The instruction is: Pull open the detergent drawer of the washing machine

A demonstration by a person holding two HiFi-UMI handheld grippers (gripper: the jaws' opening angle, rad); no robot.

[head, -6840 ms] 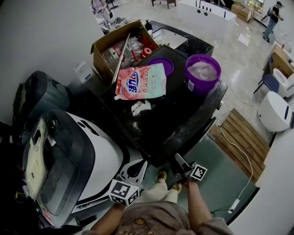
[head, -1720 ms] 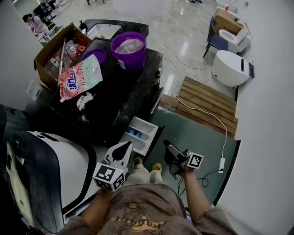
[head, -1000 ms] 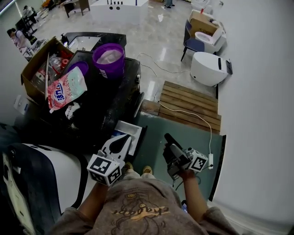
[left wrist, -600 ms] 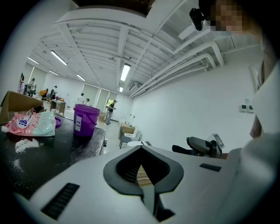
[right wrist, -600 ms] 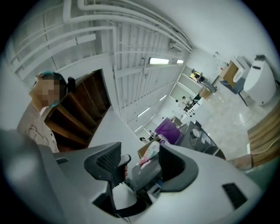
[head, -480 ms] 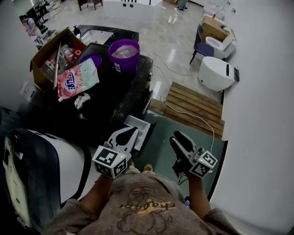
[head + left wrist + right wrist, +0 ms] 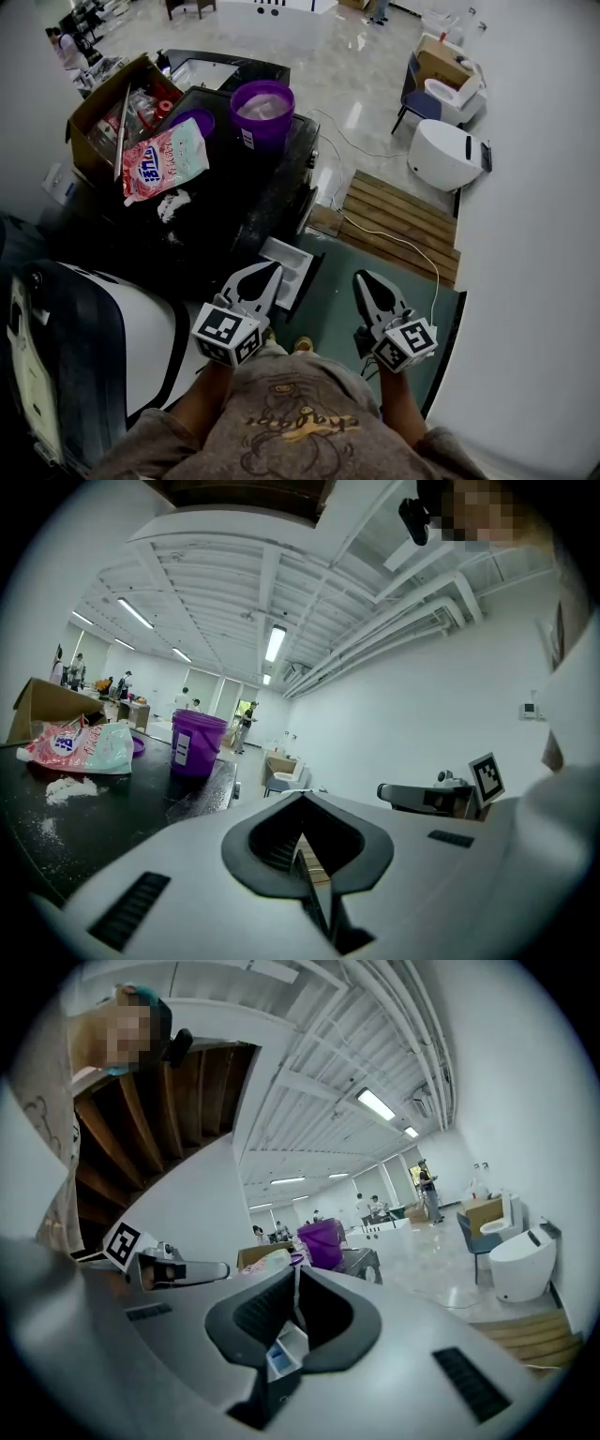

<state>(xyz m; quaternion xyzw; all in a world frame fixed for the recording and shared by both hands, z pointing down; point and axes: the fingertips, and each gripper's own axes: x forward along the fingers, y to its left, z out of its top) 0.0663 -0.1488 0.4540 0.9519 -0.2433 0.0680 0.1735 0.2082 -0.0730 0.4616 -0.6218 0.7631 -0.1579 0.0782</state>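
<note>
The washing machine (image 7: 246, 192) stands ahead of and to the left of both tools, its dark top surface carrying a purple bucket (image 7: 262, 108) and a pink detergent bag (image 7: 167, 161). From its front the detergent drawer (image 7: 291, 267) already stands pulled out, its white tray with a blue compartment open to view. By my reading the pull itself is done and this is the release at the end of it. If more travel is wanted, the next move calls for spreading one pair of jaws and taking the drawer's front lip again; otherwise only a clean draw-back toward the body.

The person's forearms are bent and kept close in front of the torso, one tool in each hand, both aimed forward at the machine.

The left hand-held gripper (image 7: 274, 268) points slightly downward, and the drawer lies just right of its tip. Whether they touch I cannot tell. Its jaws are pressed together on nothing, as the left gripper view (image 7: 302, 803) shows.

The right hand-held gripper (image 7: 362, 277) lies about level over the green floor mat, with the drawer to its left and clear of it. Its jaws have just been closing and now meet empty (image 7: 295, 1274); the drawer (image 7: 284, 1349) shows beyond them.
</note>
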